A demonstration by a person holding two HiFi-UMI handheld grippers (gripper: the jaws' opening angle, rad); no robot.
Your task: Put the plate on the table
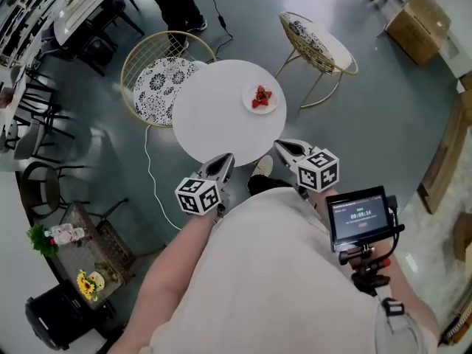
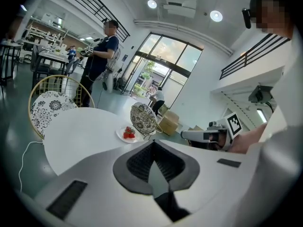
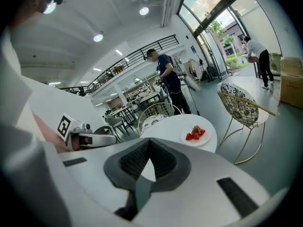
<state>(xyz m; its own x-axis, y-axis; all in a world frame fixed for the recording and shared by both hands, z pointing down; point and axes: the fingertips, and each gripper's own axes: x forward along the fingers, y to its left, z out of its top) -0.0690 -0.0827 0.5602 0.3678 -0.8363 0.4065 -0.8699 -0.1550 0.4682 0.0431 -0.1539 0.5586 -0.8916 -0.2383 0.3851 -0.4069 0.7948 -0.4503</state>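
On the table's point(image 1: 214, 113) far right side the plate point(image 1: 271, 108) of strawberries point(image 1: 260, 96) is seen set down. The left gripper point(image 1: 225, 159) and right gripper point(image 1: 283, 147) are held near, apart from it, jaws closed together on nothing. Placing is judged complete; no further grasp seems called for.

Café-style hall in a large building; round white counter point(image 1: 214, 116), gold wire chairs point(image 1: 158, 83), rows of dark tables point(image 3: 125, 111); mezzanine railing point(image 3: 132, 58), glazed entrance point(image 2: 163, 63), grey floor point(image 1: 383, 102).
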